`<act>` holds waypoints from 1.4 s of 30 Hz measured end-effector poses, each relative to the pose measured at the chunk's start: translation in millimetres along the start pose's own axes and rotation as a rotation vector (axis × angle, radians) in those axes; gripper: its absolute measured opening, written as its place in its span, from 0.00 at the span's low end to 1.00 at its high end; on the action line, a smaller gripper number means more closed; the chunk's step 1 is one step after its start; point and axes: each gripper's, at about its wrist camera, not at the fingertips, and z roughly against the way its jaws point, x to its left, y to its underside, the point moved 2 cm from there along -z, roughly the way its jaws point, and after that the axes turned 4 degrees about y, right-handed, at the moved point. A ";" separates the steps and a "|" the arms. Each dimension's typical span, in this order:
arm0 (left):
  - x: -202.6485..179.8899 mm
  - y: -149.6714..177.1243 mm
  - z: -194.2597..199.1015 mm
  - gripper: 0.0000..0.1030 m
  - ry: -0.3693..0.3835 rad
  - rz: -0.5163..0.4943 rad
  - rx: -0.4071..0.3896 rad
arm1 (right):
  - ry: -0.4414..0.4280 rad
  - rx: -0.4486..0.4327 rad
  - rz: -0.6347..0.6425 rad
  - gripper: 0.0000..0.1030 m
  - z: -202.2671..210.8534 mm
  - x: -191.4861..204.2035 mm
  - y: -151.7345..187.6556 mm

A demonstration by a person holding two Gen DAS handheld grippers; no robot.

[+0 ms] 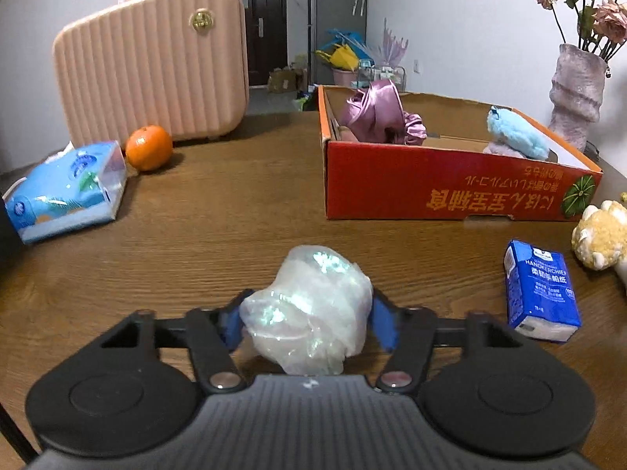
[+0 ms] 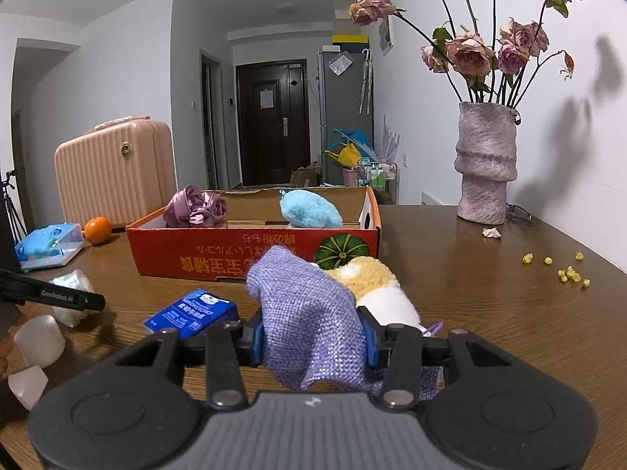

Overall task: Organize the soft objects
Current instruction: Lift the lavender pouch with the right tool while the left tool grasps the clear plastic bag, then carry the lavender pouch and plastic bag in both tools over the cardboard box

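My left gripper [image 1: 307,313] is shut on a crumpled iridescent white plastic bag [image 1: 313,305], low over the wooden table. My right gripper [image 2: 311,335] is shut on a purple knitted cloth [image 2: 309,313], held above the table near the box. The red cardboard box [image 1: 431,184] holds a purple satin scrunchie bundle [image 1: 376,115] and a light blue fluffy item [image 1: 517,133]; the box also shows in the right wrist view [image 2: 219,248]. A yellow and white plush toy [image 2: 376,286] lies in front of the box, also at the right edge in the left wrist view [image 1: 601,235].
A blue handkerchief pack [image 1: 542,290] lies right of the bag. A blue tissue pack [image 1: 66,192], an orange [image 1: 149,148] and a pink suitcase [image 1: 153,62] stand at the left. A purple vase of dried roses [image 2: 486,164] stands at the back right, with yellow bits [image 2: 568,272] scattered nearby.
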 end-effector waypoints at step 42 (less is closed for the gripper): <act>-46.1 -36.0 89.3 0.44 0.127 -0.019 -0.302 | -0.013 -0.176 0.069 0.43 8.4 28.6 -42.0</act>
